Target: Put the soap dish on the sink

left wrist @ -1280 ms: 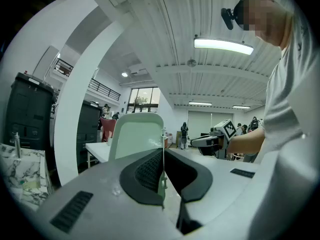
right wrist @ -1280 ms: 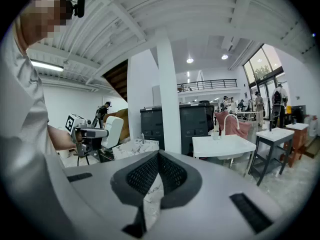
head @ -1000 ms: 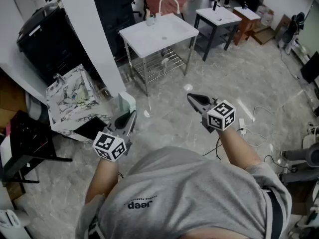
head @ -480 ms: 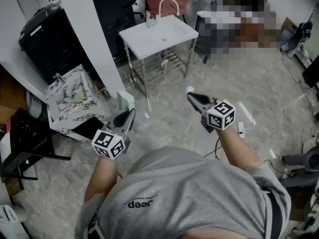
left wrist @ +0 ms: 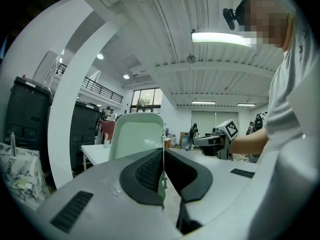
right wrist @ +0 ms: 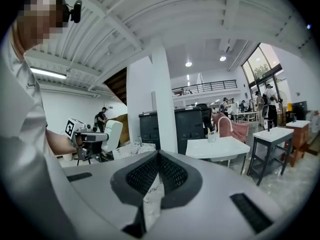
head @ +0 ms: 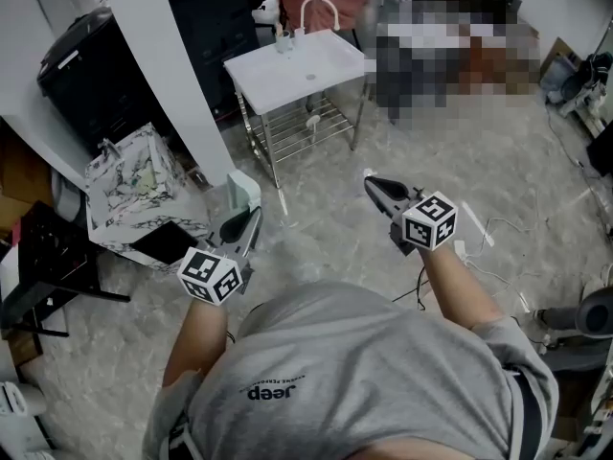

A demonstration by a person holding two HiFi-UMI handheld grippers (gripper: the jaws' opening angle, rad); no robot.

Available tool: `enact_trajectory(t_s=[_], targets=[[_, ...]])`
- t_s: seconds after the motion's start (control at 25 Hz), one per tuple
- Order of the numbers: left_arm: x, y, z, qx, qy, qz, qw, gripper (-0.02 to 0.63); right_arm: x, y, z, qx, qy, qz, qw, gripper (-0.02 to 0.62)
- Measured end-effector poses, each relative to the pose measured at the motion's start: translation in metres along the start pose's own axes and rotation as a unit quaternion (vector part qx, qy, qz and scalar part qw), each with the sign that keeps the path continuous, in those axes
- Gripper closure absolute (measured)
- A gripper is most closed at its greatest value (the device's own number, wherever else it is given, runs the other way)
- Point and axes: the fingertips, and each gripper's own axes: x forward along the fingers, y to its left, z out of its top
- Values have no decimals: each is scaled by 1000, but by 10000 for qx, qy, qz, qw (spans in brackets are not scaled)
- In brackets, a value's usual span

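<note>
We have the soap dish (head: 243,191) in hand, but it is not delivered yet. Our left gripper (head: 251,222) is clamped on it. In the left gripper view the jaws press together on one thin pale-green wall, and the dish stands upright beyond the tips. Our right gripper (head: 372,184) has its jaws closed on each other with nothing between them. It sits well apart from the left one, and both point ahead. The sink (head: 297,65) is a white basin on a metal stand with a curved faucet (head: 321,6) at its back. It stands well ahead of us across the floor (head: 450,151), just beside a white pillar (head: 163,75). Something small sits near the faucet, too small for us to name. We judge the pick-up done and the task roughly at its middle. What is left is to close the gap to the sink, set the dish down on the flat top beside the basin, and let the left jaws part. Since the grip is on a thin edge only, we think the dish could tip in the jaws, so a level hand matters.
</note>
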Motion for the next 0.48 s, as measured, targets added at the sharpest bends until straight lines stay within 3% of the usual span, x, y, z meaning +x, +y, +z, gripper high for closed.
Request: enact_trajectory(t_s=[0.24,0.48], targets=[[11,4,3,8,58,102,9999,589,4,-13,-2,30,5,118,9999,537],[26,40,-5,-64,79,36,9999,589,40,-28,-6,74,71,79,9999,537]])
